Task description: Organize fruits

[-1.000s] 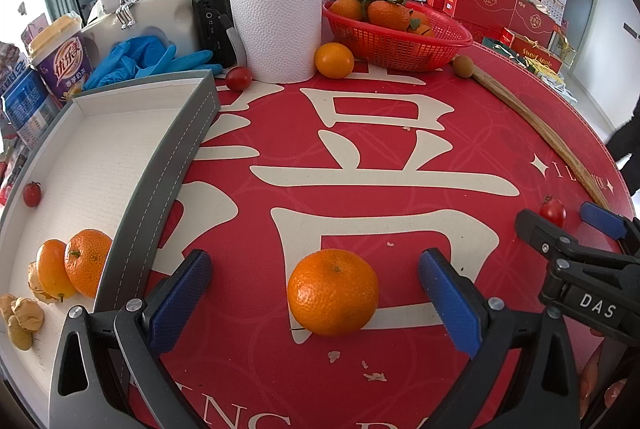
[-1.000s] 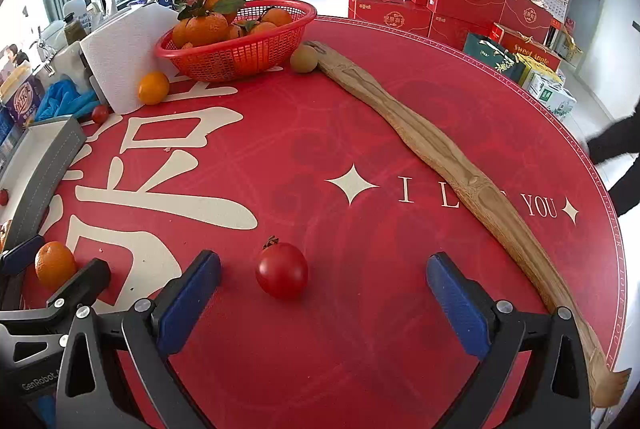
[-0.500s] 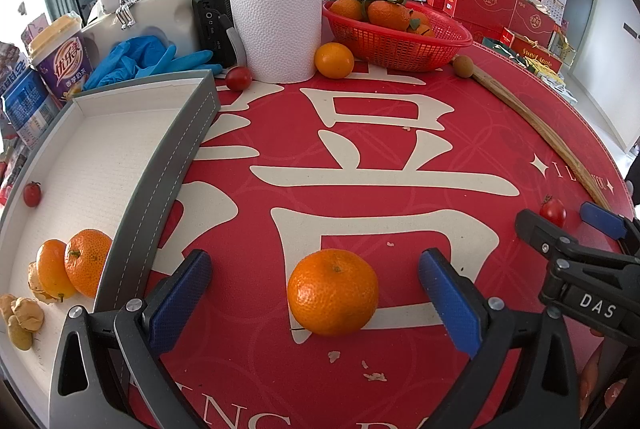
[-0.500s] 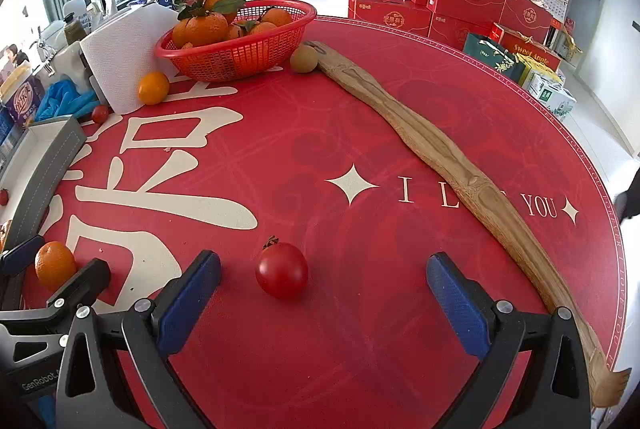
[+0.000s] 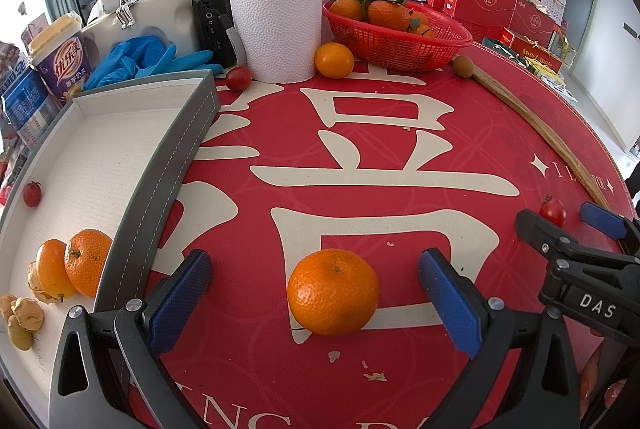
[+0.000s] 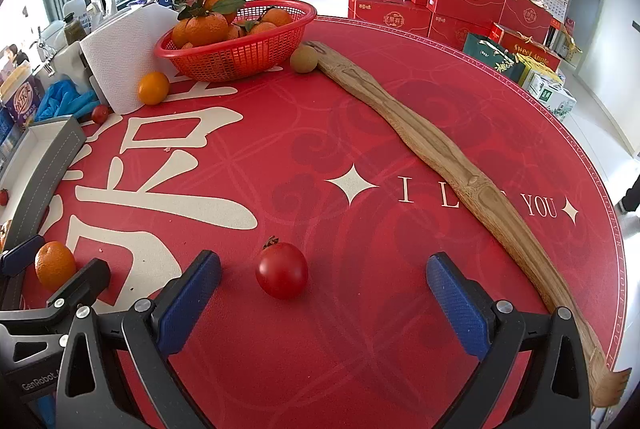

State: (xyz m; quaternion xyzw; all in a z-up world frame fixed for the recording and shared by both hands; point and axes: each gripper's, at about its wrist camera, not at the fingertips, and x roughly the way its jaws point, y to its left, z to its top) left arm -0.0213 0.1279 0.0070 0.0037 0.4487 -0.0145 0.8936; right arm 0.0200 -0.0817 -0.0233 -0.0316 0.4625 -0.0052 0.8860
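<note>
In the left wrist view, the left gripper (image 5: 316,293) has its two blue-padded fingers spread wide apart, and a round orange mandarin (image 5: 333,291) sits on the red round tablecloth with big cream letters (image 5: 360,157) right between them, touching neither pad. At nine o'clock lies a long grey tray with a white inside (image 5: 100,165). In it are a small red cherry tomato (image 5: 32,194) by the far wall, two orange mandarins (image 5: 74,265) side by side near the bottom, and some lumpy tan bits (image 5: 20,317) at the very corner. At twelve o'clock stands a red plastic mesh basket (image 5: 400,41) full of leafy mandarins, with a white paper towel roll (image 5: 276,25) just beside it at eleven o'clock. One loose mandarin (image 5: 334,60) and one loose tomato (image 5: 238,78) lie at the foot of the roll. At three o'clock the right gripper (image 5: 568,225) pokes in. In the right wrist view, the right gripper (image 6: 322,293) is also spread wide, and a shiny red tomato with a dry stem (image 6: 282,270) sits between the pads, nearer the left one, not touching. A long brown wooden stick (image 6: 440,153) runs from twelve o'clock down to four o'clock. The same basket (image 6: 236,53) sits at eleven o'clock, a small brown round fruit (image 6: 304,59) just beside it.
</note>
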